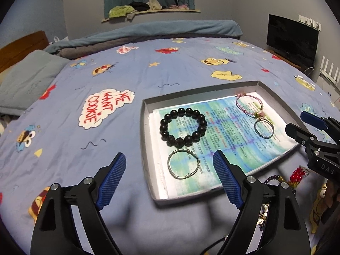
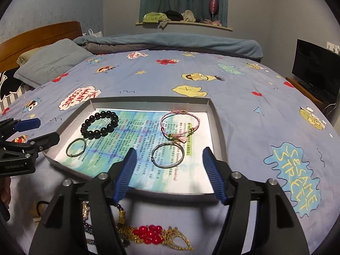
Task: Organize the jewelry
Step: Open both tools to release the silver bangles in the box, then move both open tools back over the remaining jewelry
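Left gripper (image 1: pixel 170 182): jaws stand wide apart, nothing between the blue ribbed pads; it hangs over the near left corner of the tray.
Right gripper (image 2: pixel 169 174): jaws wide as well and empty, above the tray's near edge.
Silver bangle (image 1: pixel 183 164): lies flat in the tray, seen between the left gripper's pads but clear of them.
Second thin bangle (image 2: pixel 167 155): flat on the paper, seen between the right gripper's pads, untouched.
Black bead bracelet (image 1: pixel 183 126): a ring of round glossy beads, just beyond the silver bangle.
Pink cord bracelet (image 2: pixel 176 126): braided loop with small gold and green beads and a pink charm, in the tray's far right part, just beyond the second bangle.
Tray (image 2: pixel 218 131): shallow grey box lid on the bed, lined with a blue-green printed sheet; its small text is mostly unreadable.
Loose jewelry (image 2: pixel 153 234): red beads, gold chain and dark beads heaped on the bedspread, outside the tray on its near side.
Bedspread (image 1: pixel 131 74): blue, cartoon print; reads "ME WANT COOKIE" and "SESAME STREET".
Gripper marking: "DAS" on the right body, "SenRobot.AI" on the left.
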`<act>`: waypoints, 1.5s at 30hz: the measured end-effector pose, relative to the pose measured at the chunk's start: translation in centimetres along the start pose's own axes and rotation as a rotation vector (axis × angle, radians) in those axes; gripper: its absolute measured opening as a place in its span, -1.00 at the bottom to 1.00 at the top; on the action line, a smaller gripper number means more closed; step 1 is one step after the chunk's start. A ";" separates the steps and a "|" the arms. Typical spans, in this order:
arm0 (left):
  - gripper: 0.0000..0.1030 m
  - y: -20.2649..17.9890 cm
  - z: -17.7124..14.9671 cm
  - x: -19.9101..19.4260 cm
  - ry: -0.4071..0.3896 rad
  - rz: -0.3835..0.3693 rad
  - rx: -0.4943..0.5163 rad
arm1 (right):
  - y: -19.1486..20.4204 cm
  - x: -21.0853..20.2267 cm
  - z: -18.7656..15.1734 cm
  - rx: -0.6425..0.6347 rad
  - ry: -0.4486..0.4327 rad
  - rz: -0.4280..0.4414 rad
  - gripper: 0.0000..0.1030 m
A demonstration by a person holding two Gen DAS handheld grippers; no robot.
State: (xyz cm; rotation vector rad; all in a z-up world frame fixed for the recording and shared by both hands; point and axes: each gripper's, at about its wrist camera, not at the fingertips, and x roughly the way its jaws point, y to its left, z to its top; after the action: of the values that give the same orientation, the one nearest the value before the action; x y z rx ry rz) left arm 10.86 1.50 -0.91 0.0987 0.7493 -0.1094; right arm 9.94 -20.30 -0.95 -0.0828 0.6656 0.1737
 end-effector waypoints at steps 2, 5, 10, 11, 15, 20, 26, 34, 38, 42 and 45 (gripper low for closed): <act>0.69 0.0 -0.1 -0.5 -0.006 0.006 0.002 | 0.1 -0.6 0.0 -0.003 -0.007 0.002 0.40; 0.71 0.0 -0.3 -1.1 -0.013 0.010 0.000 | 0.1 -1.3 0.0 -0.007 -0.017 0.001 0.47; 0.75 -0.1 -0.6 -2.0 -0.019 0.016 -0.002 | 0.1 -2.9 0.0 -0.009 -0.037 0.002 0.64; 0.75 -0.1 -0.6 -2.2 -0.020 0.016 -0.001 | 0.1 -3.1 0.0 -0.009 -0.040 0.003 0.67; 0.78 -0.2 -0.9 -3.2 -0.034 0.003 -0.002 | -0.1 -4.4 -0.1 -0.009 -0.056 0.004 0.82; 0.79 -0.6 -1.4 -4.7 -0.054 -0.007 0.029 | -0.6 -5.9 -0.7 -0.015 -0.068 0.013 0.89; 0.79 -0.2 -2.7 -6.1 -0.055 -0.026 0.034 | -2.2 -7.3 -1.5 0.004 -0.076 0.004 0.89; 0.79 -0.5 -5.2 -6.3 -0.019 -0.077 0.039 | -4.2 -7.3 -3.1 0.017 -0.047 -0.003 0.89; 0.79 -0.6 -6.6 -5.6 0.023 -0.097 0.046 | -4.1 -6.8 -4.2 -0.005 -0.005 0.039 0.76; 0.79 -0.3 -7.7 -4.9 0.067 -0.107 0.041 | -3.4 -5.9 -5.8 -0.071 0.057 0.068 0.46; 0.79 0.0 -8.2 -4.8 0.077 -0.116 0.038 | -3.0 -5.2 -6.6 -0.087 0.098 0.087 0.27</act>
State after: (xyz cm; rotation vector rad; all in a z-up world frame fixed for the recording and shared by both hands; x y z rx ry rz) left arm 1.80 2.87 -3.60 0.0954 0.8304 -0.2316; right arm 2.49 -24.83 -2.87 -0.1461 0.7596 0.2840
